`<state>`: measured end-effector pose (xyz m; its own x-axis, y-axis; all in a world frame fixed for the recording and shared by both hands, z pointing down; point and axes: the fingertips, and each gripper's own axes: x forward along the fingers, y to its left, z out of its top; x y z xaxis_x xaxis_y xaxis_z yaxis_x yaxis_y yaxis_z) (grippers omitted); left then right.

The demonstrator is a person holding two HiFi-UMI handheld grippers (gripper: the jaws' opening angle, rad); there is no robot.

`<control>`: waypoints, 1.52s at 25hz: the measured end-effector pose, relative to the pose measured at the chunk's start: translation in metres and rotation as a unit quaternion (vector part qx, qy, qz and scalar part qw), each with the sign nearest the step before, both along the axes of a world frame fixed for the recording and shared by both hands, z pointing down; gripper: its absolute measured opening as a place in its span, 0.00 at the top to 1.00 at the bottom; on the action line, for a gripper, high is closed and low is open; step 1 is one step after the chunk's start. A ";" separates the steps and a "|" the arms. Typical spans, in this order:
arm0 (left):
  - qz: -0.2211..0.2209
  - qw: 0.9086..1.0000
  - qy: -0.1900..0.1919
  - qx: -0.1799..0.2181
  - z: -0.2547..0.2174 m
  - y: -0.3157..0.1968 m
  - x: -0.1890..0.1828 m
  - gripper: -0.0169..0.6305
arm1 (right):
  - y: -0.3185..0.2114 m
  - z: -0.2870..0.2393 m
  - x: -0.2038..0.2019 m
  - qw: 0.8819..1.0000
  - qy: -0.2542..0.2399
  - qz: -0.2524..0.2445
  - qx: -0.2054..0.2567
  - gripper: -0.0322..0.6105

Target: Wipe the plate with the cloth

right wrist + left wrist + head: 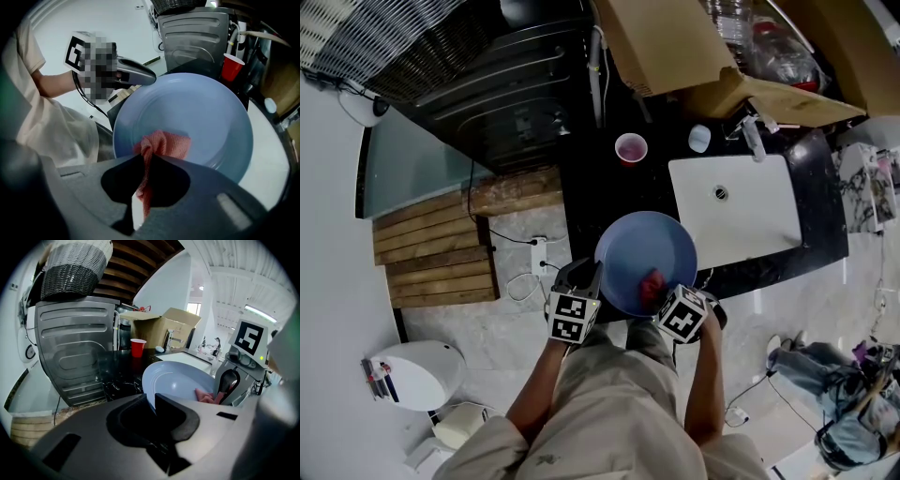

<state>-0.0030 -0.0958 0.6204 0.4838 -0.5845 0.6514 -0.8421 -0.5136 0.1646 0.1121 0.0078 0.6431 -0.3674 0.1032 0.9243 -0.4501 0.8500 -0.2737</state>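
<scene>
1. A round pale-blue plate (647,253) is held in the air over the near edge of a black marbled counter (581,202), just in front of the person. The left gripper (152,411) is clamped on the plate's rim, which runs edge-on between its two jaws.
2. The plate is tipped so that its face turns toward the right gripper (144,185). This hold seems meant to brace the dish from one side while the other side is worked.
3. The right gripper is clenched on a pinkish-red woven cloth (165,142). The cloth's bunched end is pressed to the plate's face near the rim closest to the person, and its tail hangs down between the jaws.
4. Wiping appears to be under way (a judgement only), with most of the blue face lying beyond the cloth.
5. The count is one plate, one cloth and two grippers, each carrying a marker cube. One red plastic cup (631,148) stands upright on the counter, well apart from the plate, and one white rectangular sink (759,225) is set into the counter beyond it.
</scene>
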 end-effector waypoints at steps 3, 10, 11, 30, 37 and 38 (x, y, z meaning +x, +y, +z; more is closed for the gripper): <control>0.001 1.000 -0.001 0.000 0.000 0.000 0.000 0.89 | -0.004 0.002 0.006 1.000 0.022 0.010 0.008 0.91; 0.002 1.000 0.000 -0.001 0.003 0.001 0.000 0.89 | -0.017 0.002 0.021 0.996 0.069 0.035 0.040 0.91; 0.002 1.000 0.000 0.000 0.002 0.001 0.001 0.89 | -0.019 0.003 0.024 0.995 0.074 0.041 0.045 0.91; 0.010 1.000 0.000 0.005 0.000 0.001 0.002 0.89 | -0.073 0.009 0.064 0.959 0.148 0.145 0.192 0.91; 0.008 1.000 0.003 0.006 0.003 0.002 0.002 0.89 | -0.091 0.008 0.067 0.950 0.151 0.164 0.217 0.91; 0.008 1.000 0.005 0.007 0.002 0.002 0.003 0.89 | -0.094 0.008 0.067 0.949 0.152 0.165 0.221 0.91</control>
